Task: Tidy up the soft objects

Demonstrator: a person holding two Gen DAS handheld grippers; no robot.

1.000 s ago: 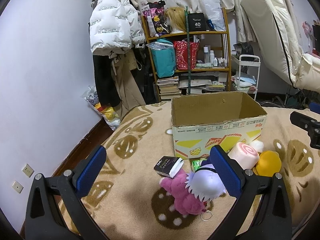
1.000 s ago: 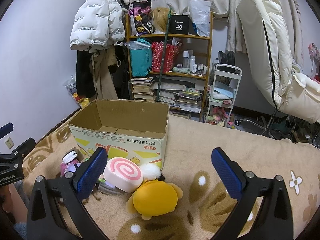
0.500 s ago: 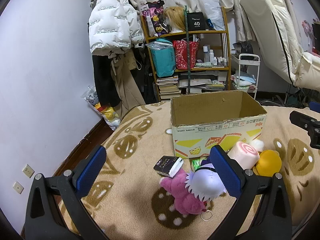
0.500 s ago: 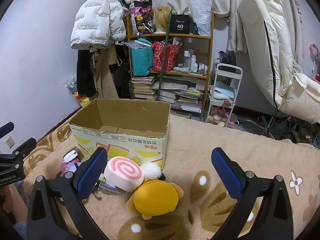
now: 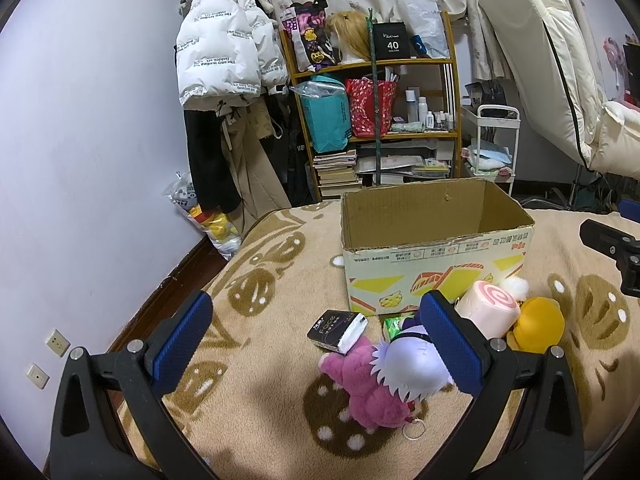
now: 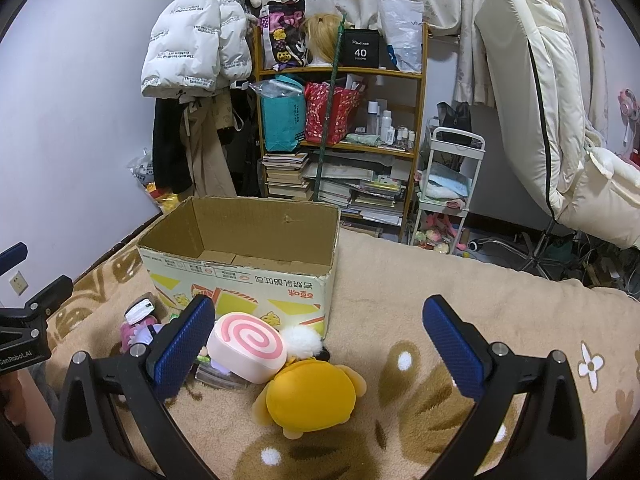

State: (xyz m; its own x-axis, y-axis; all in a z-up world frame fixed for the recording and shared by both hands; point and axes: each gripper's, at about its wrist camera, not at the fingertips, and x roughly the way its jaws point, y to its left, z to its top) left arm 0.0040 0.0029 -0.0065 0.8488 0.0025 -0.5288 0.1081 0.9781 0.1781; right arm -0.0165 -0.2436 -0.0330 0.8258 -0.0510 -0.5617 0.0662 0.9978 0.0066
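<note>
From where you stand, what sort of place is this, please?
Most likely a lived-in bedroom: a patterned fleece blanket spread like a bed cover, a white puffer jacket hanging on the wall, and a cluttered wooden shelf.

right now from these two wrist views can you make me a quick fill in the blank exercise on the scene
1. The cardboard box holds ____ toys so far.
2. The yellow plush lies on the blanket in front of the box, touching the ____ swirl roll plush.
3. The jaws of the left gripper and right gripper are both ____.
4. The purple-haired doll leans against the ____ plush.

Missing words: no; pink; open; pink
</note>
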